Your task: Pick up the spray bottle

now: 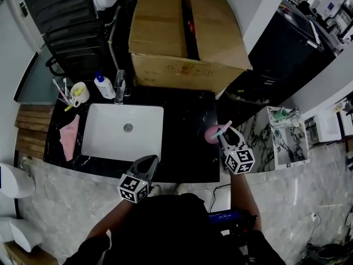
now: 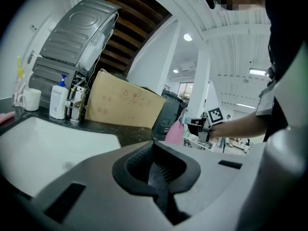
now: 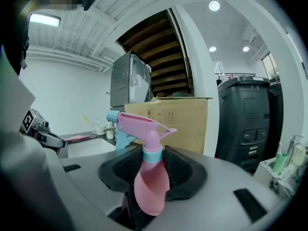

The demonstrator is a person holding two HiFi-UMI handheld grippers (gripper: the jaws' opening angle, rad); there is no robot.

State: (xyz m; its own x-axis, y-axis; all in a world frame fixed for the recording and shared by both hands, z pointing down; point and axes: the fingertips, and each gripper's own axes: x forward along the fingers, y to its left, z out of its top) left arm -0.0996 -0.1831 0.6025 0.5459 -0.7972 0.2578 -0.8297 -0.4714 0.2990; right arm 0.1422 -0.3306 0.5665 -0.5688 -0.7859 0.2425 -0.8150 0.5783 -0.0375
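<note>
**Two grippers, one loaded: spray bottle in the right**

Head view: black table point(image 1: 187, 148) with a white sink point(image 1: 94, 143) set into its left half. A large cardboard box point(image 1: 165, 37) stands at 12 o'clock, at the table's rear edge.

Right gripper point(image 1: 226, 132): sits at 3 o'clock from the sink, over the table's right edge. Its own view shows the jaws clamped on the pink spray bottle point(image 3: 151, 177). The ribbed pads meet the bottle at the pale blue collar of the neck, one on each side. The pink body hangs below the pads, toward the camera. The trigger head stands above the pads, with the blue nozzle pointing to 9 o'clock. Cannot tell from any view whether the bottle's base is clear of the table.

Left gripper point(image 1: 149, 162): at 6 o'clock from the sink, over the table's front edge. Jaws are together with nothing between them, as seen in the left gripper view. That view also catches the pink bottle and the right gripper at about 2 o'clock, beyond the sink.

Other items, all at 10 to 11 o'clock of the sink:
- A white cup point(image 1: 79, 93) holding toothbrushes.
- A white pump bottle point(image 1: 103, 86) just beside the faucet point(image 1: 119, 87).
- A pink cloth point(image 1: 70, 137) lying flat at 9 o'clock, just beside the sink's left rim.
</note>
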